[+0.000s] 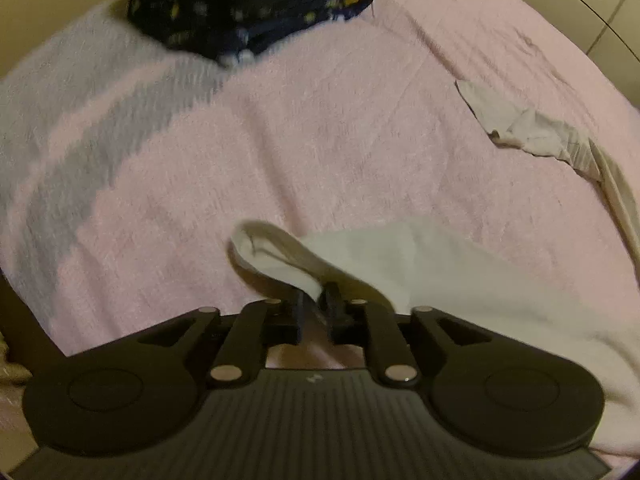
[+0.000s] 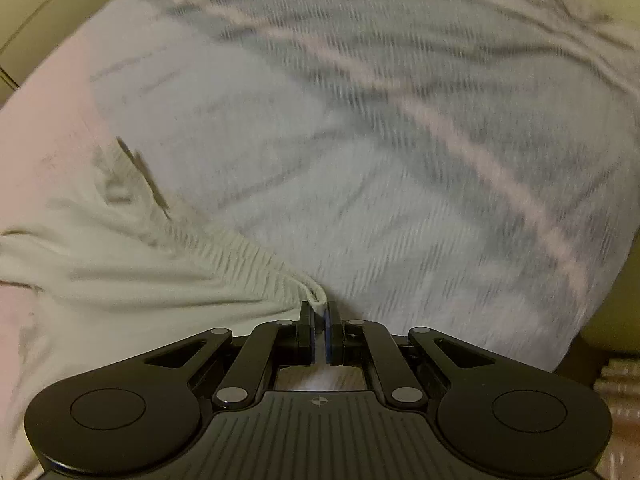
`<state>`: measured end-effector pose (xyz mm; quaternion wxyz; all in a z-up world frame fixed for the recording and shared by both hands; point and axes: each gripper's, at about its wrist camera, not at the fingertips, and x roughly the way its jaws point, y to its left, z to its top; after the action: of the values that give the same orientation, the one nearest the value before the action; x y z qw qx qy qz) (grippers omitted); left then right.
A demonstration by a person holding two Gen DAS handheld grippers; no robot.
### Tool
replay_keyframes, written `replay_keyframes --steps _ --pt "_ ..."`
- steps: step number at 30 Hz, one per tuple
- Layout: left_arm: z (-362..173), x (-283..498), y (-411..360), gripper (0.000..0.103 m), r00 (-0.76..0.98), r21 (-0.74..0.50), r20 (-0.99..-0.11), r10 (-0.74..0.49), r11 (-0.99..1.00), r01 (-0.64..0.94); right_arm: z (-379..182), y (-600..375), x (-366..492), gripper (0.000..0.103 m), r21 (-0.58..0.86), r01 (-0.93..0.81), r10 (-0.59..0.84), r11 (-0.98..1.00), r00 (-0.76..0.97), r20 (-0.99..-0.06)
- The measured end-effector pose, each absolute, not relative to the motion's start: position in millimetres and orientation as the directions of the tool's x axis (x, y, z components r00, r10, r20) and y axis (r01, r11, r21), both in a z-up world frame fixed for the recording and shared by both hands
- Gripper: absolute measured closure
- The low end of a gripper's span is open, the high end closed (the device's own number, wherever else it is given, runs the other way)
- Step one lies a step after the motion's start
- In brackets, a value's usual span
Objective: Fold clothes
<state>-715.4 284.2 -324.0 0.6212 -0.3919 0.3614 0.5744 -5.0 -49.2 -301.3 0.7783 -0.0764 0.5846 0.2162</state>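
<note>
No readable text, labels, brands or numbers appear in either view (only a small pale mark, too tiny to make out, on the near body of each gripper).

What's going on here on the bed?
A person with a gripper in each hand is folding a white garment on a pink and grey blanket. The right gripper is shut on the garment's ribbed edge. The left gripper stands slightly open with a loop of the cloth at its fingers. A folded dark pile sits at the far side.
</note>
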Motion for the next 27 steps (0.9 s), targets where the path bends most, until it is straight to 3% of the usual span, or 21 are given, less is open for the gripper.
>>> replay_keyframes --steps 3,8,13,15,18,22,23,25,27 --pt "-318.3 -707.2 286.2 0.075 0.003 0.071 -0.909 0.416 0.160 -0.985 -313.3 -46.6 -8.7 0.101 0.113 -0.415 0.221 0.903 0.223 -0.949" --pt "-311.4 -689.5 279.7 0.081 -0.017 0.186 -0.919 0.394 0.395 -0.900 -322.0 -49.2 -10.2 0.100 0.114 -0.380 0.209 0.918 0.218 -0.953" --pt "-331.1 -646.8 274.2 0.087 0.000 0.287 -0.918 0.397 0.664 -0.691 -327.6 -48.5 -14.2 0.100 0.113 -0.365 0.202 0.924 0.215 -0.955" --pt "-331.5 -649.3 294.2 0.088 0.036 0.243 -0.913 0.406 0.613 -0.752 -328.6 -48.5 -14.7 0.100 0.114 -0.358 0.201 0.927 0.217 -0.955" --pt "-317.0 -688.0 343.9 0.088 -0.004 0.162 -0.866 0.499 0.273 -0.948 -328.5 -47.0 -15.0 0.100 0.106 -0.358 0.194 0.927 0.219 -0.956" --pt "-291.3 -748.2 370.7 0.088 -0.107 0.084 -0.818 0.565 -0.067 -0.994 -326.9 -43.8 -16.0 0.097 0.083 -0.363 0.173 0.928 0.223 -0.959" --pt "-285.9 -755.2 369.0 0.088 -0.097 0.070 -0.822 0.561 -0.070 -0.995 -325.5 -42.4 -17.0 0.095 0.067 -0.369 0.160 0.927 0.229 -0.960" --pt "-280.0 -762.9 360.3 0.085 -0.042 0.030 -0.847 0.530 -0.031 -0.999 -319.7 -40.0 -21.3 0.073 0.021 -0.384 0.131 0.923 0.262 -0.956" --pt "-281.7 -764.1 348.1 0.077 0.032 -0.030 -0.879 0.476 0.011 -0.999 -312.3 -38.2 -26.6 0.065 -0.028 -0.397 0.103 0.918 0.306 -0.946"
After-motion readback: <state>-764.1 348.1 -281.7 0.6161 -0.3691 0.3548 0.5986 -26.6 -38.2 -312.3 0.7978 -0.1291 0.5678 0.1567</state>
